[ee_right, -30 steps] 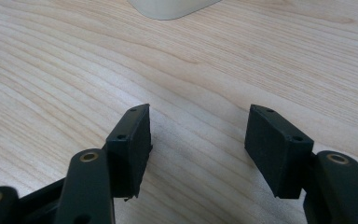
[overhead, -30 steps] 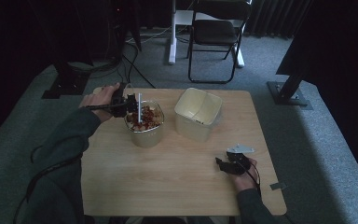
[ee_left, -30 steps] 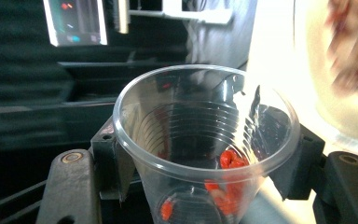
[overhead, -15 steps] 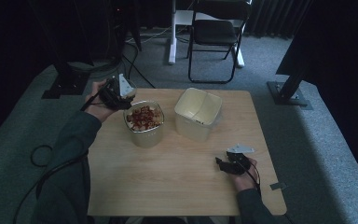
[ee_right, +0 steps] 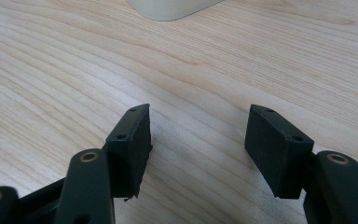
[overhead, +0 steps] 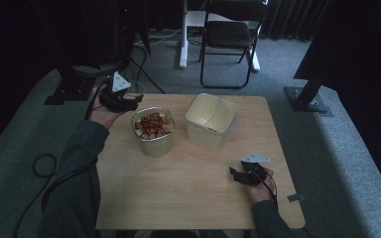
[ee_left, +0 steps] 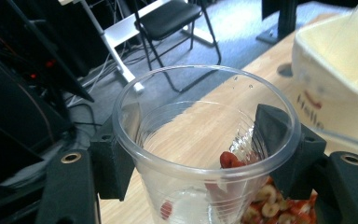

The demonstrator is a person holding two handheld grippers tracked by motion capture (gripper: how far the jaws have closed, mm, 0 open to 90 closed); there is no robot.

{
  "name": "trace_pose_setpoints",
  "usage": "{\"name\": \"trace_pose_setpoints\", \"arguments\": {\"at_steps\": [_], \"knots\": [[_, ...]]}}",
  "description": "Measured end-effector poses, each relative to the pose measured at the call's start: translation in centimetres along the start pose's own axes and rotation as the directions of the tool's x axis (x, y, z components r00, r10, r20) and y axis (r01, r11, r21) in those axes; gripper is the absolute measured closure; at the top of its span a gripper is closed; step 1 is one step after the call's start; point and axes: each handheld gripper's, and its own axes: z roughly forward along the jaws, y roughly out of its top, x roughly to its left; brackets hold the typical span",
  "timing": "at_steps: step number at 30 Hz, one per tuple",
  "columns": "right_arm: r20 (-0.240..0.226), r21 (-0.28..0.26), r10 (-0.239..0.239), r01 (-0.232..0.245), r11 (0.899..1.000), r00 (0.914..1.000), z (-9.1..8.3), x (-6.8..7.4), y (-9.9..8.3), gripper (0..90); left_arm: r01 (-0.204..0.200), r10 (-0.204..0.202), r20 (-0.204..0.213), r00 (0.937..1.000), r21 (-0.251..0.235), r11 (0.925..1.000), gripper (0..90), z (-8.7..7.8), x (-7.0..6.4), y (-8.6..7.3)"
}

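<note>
The left gripper [ee_left: 198, 154] has its two black jaws pressed against opposite sides of a clear plastic cup [ee_left: 200, 140], holding it upright just below the rim; a few red and pale scraps cling to the cup's inner wall and bottom. In the high view this gripper [overhead: 120, 96] sits at the far left corner of the wooden table [overhead: 198, 198], with the cup [overhead: 135, 88] just beyond the table's far edge. Just to its right and nearer stands a round container [overhead: 153, 130] heaped with a red and pale mix, and right of that a cream square tub [overhead: 211, 120], open and bare inside. The right gripper [ee_right: 198, 147] has its jaws spread wide with nothing between them, just above the bare wood. From above, that gripper [overhead: 245, 173] lies at the near right of the table, well apart from both containers. A dark folding chair [overhead: 230, 37] stands on the grey floor beyond the table.
</note>
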Motion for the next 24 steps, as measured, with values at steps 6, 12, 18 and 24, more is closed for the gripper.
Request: {"name": "trace_pose_setpoints", "arguments": {"at_steps": [6,12,18,24], "knots": [[0.001,0.000,0.001,-0.001,1.000,1.0000,0.0,0.0,0.0,40.2,0.001,-0.001,0.001,1.0000,-0.008,1.0000,33.8,0.1,-0.3,0.3],[0.002,0.000,0.001,-0.001,1.000,1.0000,0.0,0.0,0.0,40.2,0.000,0.001,0.015,0.9999,-0.023,0.9997,33.6,0.2,-0.9,0.9],[0.002,-0.001,0.002,-0.002,1.000,1.0000,0.0,0.0,0.0,40.2,0.017,-0.016,0.024,0.9996,-0.030,0.9994,33.5,0.7,-1.2,1.4],[0.002,-0.001,0.001,-0.001,1.000,1.0000,0.0,0.0,0.0,40.1,0.012,-0.011,0.040,0.9992,-0.034,0.9993,33.3,1.2,-2.0,1.8]]}}
